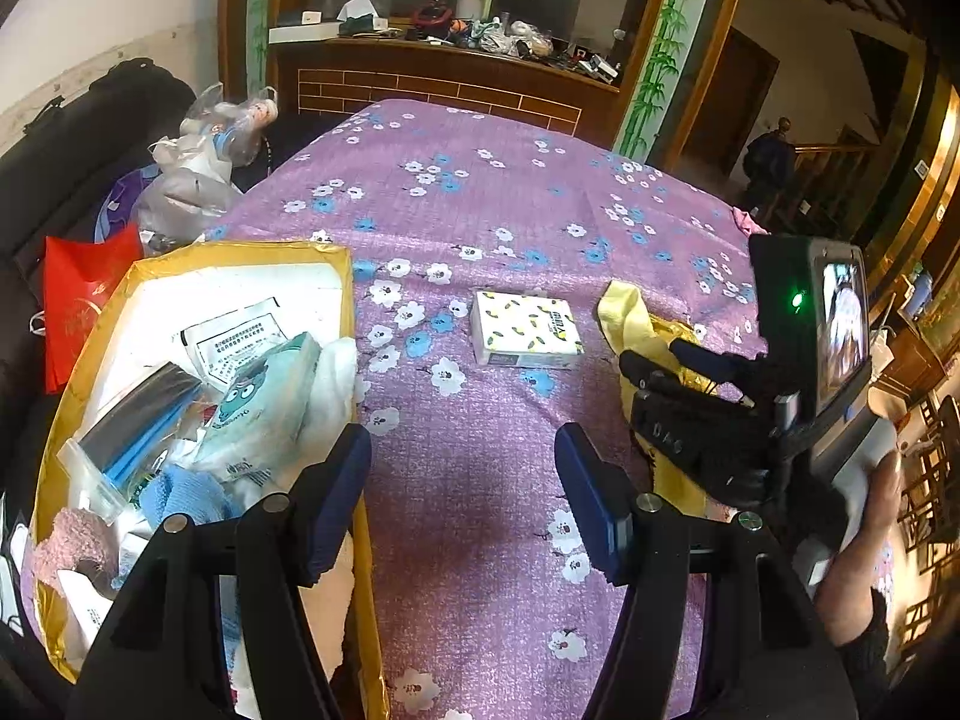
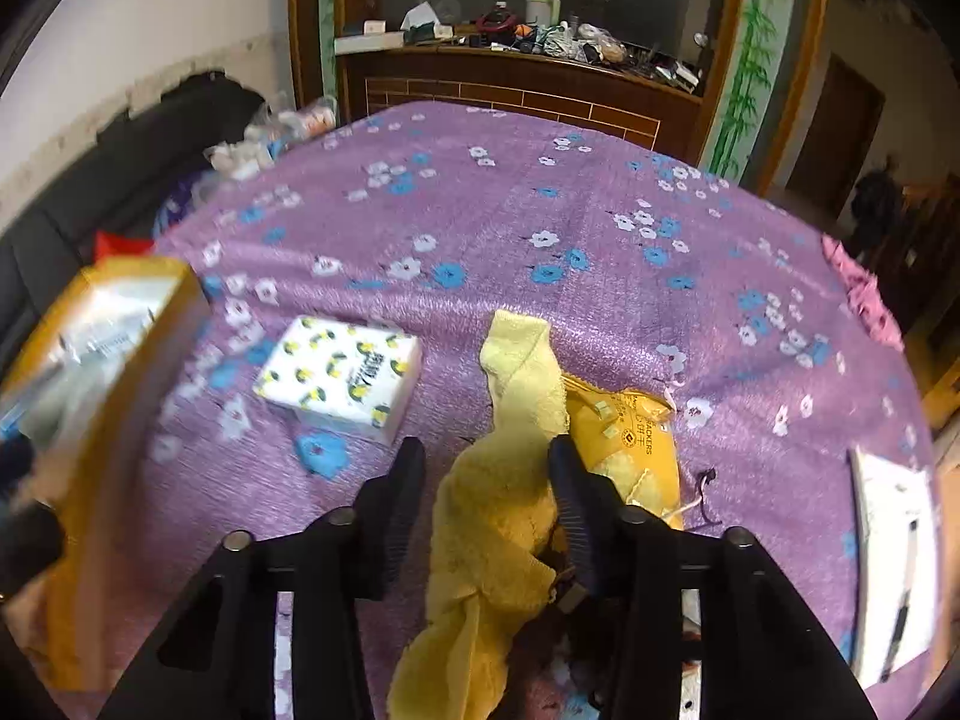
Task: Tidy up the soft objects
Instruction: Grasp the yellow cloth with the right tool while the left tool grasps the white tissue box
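Between right gripper (image 2: 486, 474) jaws, half-closed, not yet pinching: yellow towel (image 2: 504, 480) on purple cloth (image 2: 540, 252). Close on one thick fold, lift clear. Left gripper (image 1: 462, 468) wide, empty, beside gold box (image 1: 348, 312).

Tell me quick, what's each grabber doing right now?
Left gripper: open, nothing between its jaws.
Right gripper: jaws around the yellow towel, but a gap shows on one side, so not clamped yet.

cluttered wood cabinet (image 1: 456, 69) behind, white wall (image 1: 90, 6) left, dim room.
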`<state>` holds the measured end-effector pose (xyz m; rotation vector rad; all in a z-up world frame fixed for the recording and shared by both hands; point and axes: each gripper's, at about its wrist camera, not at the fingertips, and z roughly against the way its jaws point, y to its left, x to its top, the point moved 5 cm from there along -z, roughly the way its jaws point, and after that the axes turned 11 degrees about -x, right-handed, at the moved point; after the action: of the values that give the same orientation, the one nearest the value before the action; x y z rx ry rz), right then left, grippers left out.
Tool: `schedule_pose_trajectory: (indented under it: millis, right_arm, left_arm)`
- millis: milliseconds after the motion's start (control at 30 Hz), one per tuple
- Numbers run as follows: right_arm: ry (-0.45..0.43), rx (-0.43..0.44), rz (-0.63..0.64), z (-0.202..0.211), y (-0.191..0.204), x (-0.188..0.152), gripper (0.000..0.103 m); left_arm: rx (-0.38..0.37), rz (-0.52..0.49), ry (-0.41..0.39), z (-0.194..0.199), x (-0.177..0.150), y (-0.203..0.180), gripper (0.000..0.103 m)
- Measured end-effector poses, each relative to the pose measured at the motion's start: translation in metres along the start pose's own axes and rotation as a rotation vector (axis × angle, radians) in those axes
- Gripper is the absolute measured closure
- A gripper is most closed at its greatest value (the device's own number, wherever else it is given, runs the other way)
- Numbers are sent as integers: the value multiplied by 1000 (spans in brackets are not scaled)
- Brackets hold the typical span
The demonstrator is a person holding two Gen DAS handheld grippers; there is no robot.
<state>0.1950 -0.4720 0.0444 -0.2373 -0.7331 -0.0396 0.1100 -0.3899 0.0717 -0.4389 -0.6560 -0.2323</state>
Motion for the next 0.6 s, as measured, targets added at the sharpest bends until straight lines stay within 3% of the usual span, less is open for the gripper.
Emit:
schedule_pose_trajectory:
  millis: [100,267,600]
  right_arm:
    - [-15,-49,35,3,6,-2,74]
    - [-32,-64,43,6,9,-4,79]
    - [-126,-54,-46,45,-5,-5,82]
  left_arm:
    - [10,-5,-7,1,1,0,40]
    - [12,-6,-7,1,1,0,40]
    - [14,-3,-5,0,3,2,40]
